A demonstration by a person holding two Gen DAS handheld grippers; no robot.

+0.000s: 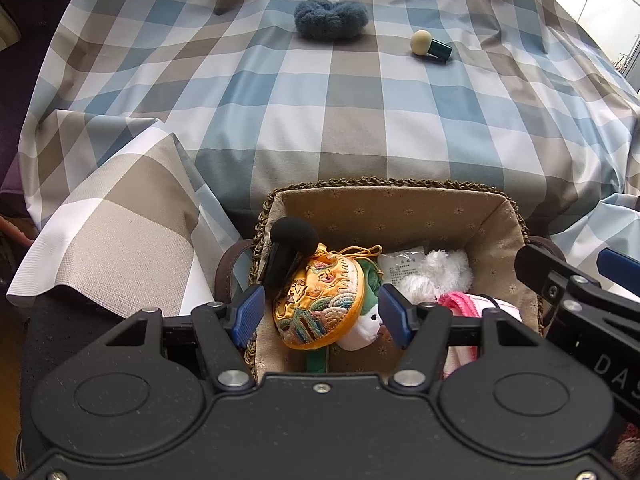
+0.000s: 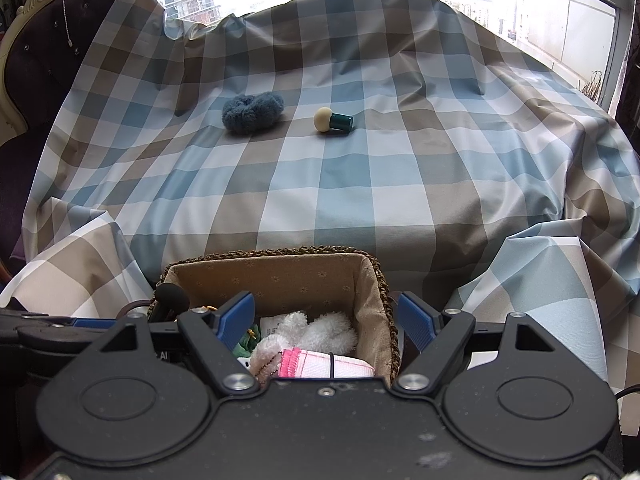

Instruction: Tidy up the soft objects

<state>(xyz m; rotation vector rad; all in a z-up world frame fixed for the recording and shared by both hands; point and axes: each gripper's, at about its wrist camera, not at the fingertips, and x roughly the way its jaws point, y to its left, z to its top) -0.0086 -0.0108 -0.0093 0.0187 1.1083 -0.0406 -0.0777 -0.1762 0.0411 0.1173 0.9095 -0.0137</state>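
Blue-and-taupe checked cloth (image 1: 320,120); fuzzy slate-blue scrunchie (image 1: 331,18).

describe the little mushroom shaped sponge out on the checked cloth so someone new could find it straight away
On the blue and tan checked cloth, beyond the woven lined basket, two things lie. The small makeup sponge lies right of the fluffy blue scrunchie: smooth cream dome, dark green handle.
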